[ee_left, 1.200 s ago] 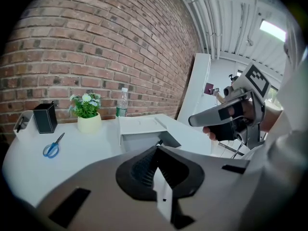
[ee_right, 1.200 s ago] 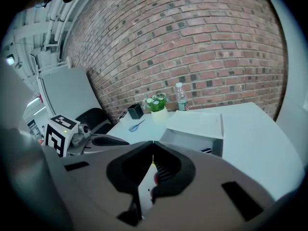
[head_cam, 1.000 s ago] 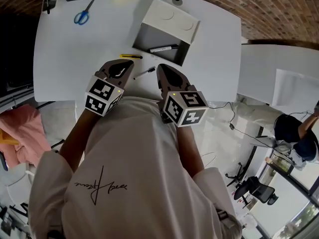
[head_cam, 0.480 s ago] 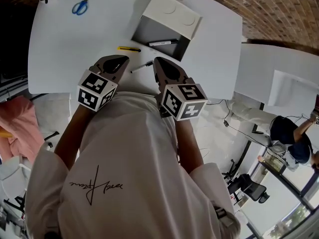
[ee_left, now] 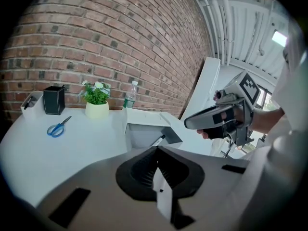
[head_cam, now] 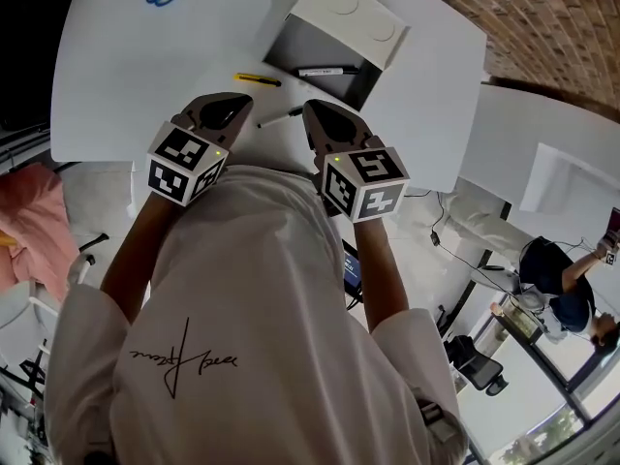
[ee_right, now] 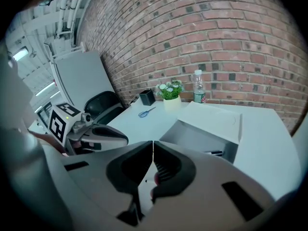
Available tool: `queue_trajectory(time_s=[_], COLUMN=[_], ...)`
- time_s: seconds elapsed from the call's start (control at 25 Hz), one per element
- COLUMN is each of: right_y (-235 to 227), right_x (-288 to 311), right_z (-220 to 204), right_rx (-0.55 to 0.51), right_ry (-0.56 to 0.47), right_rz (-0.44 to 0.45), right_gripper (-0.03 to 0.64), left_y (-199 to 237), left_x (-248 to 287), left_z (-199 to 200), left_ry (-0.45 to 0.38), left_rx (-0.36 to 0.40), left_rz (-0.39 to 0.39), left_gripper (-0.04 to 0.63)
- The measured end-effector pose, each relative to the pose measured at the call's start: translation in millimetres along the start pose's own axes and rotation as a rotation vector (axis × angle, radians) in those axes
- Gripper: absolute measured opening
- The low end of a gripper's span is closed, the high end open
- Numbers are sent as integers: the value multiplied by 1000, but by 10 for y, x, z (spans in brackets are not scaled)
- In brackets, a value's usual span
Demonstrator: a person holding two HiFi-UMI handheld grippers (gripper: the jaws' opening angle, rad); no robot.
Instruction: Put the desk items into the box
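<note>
Pressing shut on nothing, the left gripper (ee_left: 157, 153) and right gripper (ee_right: 152, 146) hover side by side, jaws fully together, over the desk's (head_cam: 126, 76) near edge. A black pen (head_cam: 281, 117) lies on the desk between their tips. A yellow pen (head_cam: 257, 79) lies beyond it, near the open box (head_cam: 349, 22), which already holds a marker (head_cam: 327, 71). Both pens look light, stiff and smooth, likely to roll; a pinch across mid-barrel seems safest.
</note>
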State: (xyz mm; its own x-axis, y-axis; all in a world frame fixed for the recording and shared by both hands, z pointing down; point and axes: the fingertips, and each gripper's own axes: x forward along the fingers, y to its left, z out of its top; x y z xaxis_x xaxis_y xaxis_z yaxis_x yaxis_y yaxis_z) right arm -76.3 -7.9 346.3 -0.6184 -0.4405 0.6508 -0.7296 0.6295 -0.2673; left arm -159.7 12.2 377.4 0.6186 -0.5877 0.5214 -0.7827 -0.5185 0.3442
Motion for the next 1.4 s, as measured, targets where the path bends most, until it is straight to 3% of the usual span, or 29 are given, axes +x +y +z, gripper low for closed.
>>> queue_trajectory(time_s=[0.64,0.84,1.12,1.24,1.4], right_y=[49,119,54,112,137], right_x=[315,383,455,496,569], right_z=[-385,-553,-712,-820,-912], right_rx=[-91,-143,-308,-420,-451], right_ry=[155,201,272,325,361], right_rz=[94,167,191,216,251], right_gripper=[26,28,29,88,91], left_y=[74,58,48,53,48], left_x=[-69,-75,-75,-80,-78], left_z=[-116,-152,-164,-181,-196], left_ry=[22,32,35,31,40], left_rx=[-13,-14,-22,-32,-31], left_rz=[24,16,18,12,12], left_gripper=[5,5,5,5,5])
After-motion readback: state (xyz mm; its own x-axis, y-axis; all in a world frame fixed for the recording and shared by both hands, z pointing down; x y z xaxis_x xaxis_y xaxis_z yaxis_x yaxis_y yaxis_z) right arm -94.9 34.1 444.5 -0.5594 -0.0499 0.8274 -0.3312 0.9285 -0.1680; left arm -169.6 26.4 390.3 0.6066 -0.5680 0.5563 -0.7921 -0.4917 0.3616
